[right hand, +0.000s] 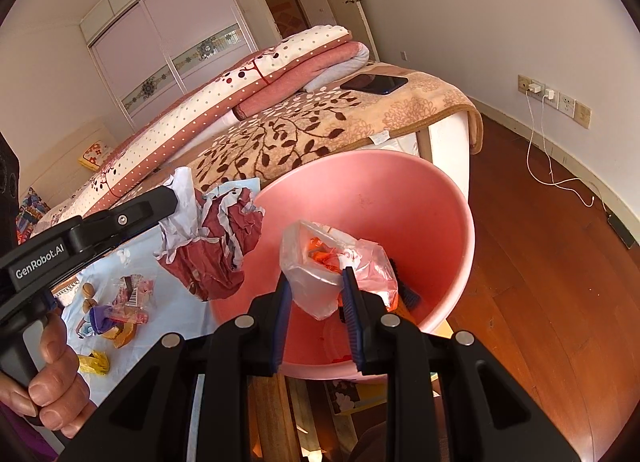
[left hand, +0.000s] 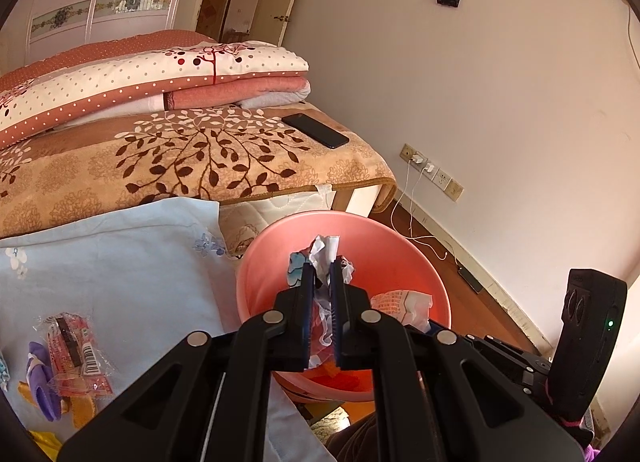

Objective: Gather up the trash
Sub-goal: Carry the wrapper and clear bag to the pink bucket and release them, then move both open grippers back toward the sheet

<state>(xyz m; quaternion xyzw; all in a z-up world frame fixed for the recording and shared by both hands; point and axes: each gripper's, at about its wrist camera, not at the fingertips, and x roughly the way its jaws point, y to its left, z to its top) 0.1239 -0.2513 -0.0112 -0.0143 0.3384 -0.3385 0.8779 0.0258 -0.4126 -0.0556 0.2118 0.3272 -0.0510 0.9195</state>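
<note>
A pink plastic basin [left hand: 256, 262] [right hand: 400, 190] sits off the bed's edge. My left gripper [left hand: 323, 268] is shut on a crumpled red and white paper [left hand: 326, 252] and holds it over the basin's near rim; the paper also shows in the right wrist view [right hand: 216, 246], hanging from the left gripper [right hand: 176, 202]. My right gripper [right hand: 316, 282] is open over the basin, with a clear plastic bag with orange contents [right hand: 332, 262] resting against its right finger [right hand: 352, 302]. A white printed wrapper [left hand: 400, 302] lies in the basin.
More trash lies on the light blue sheet [left hand: 120, 262]: a red snack wrapper [left hand: 76, 350], a purple wrapper [left hand: 38, 378], yellow scraps [right hand: 94, 362] and walnuts [right hand: 88, 290]. A black phone [left hand: 316, 130] lies on the bed blanket. Chargers and cables hang at the wall sockets [right hand: 536, 90].
</note>
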